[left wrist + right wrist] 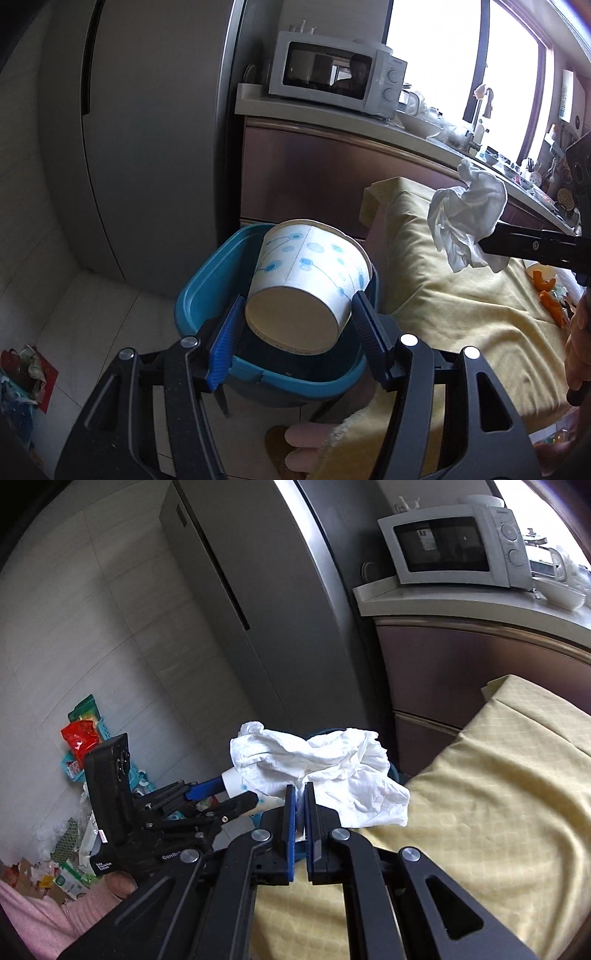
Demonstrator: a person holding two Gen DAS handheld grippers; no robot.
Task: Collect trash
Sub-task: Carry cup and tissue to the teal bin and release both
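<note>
- Paper cup [308,280], white with blue dots: clamped between left gripper [301,334] pads, tilted, directly above blue bin [207,284].
- Crumpled white tissue [317,771]: pinched in closed right gripper [300,805], right of bin, over yellow tablecloth [461,295].
- Bin: on floor beside tablecloth edge.

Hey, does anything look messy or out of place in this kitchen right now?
Yes. A heap of wrappers and packets lies loose on the floor by the wall, spilling around a small turquoise basket. Orange peel scraps sit on the yellow tablecloth.
</note>
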